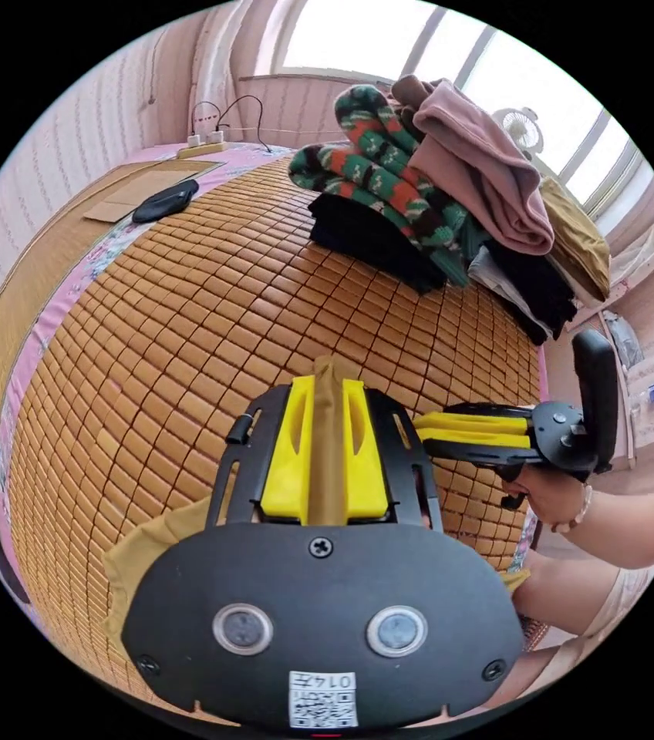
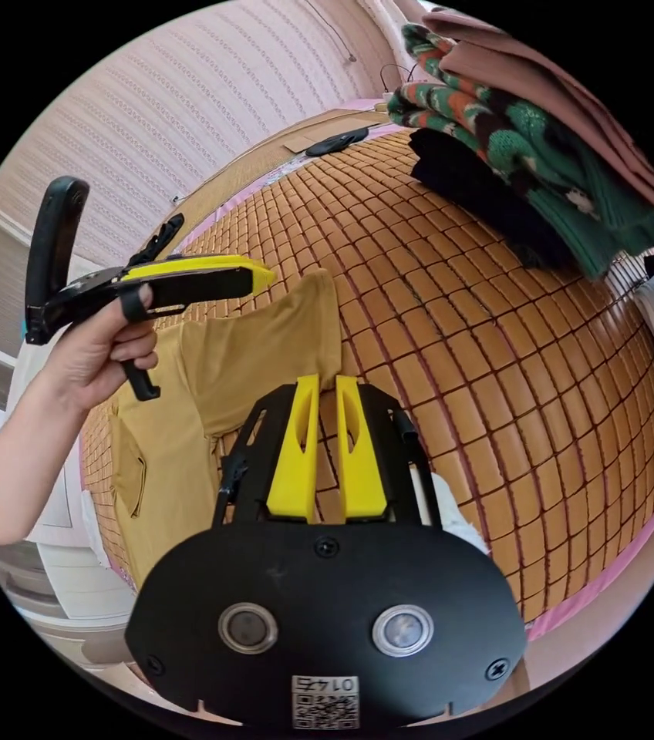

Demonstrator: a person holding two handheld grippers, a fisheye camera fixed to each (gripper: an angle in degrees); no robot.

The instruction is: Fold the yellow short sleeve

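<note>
The yellow short sleeve shirt (image 2: pixel 180 439) lies on the bamboo mat (image 2: pixel 458 347) near its edge. My left gripper (image 1: pixel 328 381) is shut on a strip of its mustard fabric (image 1: pixel 328 455), which runs up between the jaws. In the right gripper view the left gripper (image 2: pixel 265 274), in a hand, holds one part of the shirt raised off the mat. My right gripper (image 2: pixel 328 379) hovers above the mat beside the shirt, jaws together with nothing between them. It also appears in the left gripper view as the right gripper (image 1: pixel 419 428), held by a hand at the mat's edge.
A pile of clothes (image 1: pixel 450 193) sits at the far side of the mat (image 1: pixel 188 308): a green and red knit, a pink garment, black and tan pieces. A black item (image 1: pixel 165 202) and a power strip (image 1: pixel 203 142) lie beyond the mat. A fan (image 1: pixel 520 127) stands by the window.
</note>
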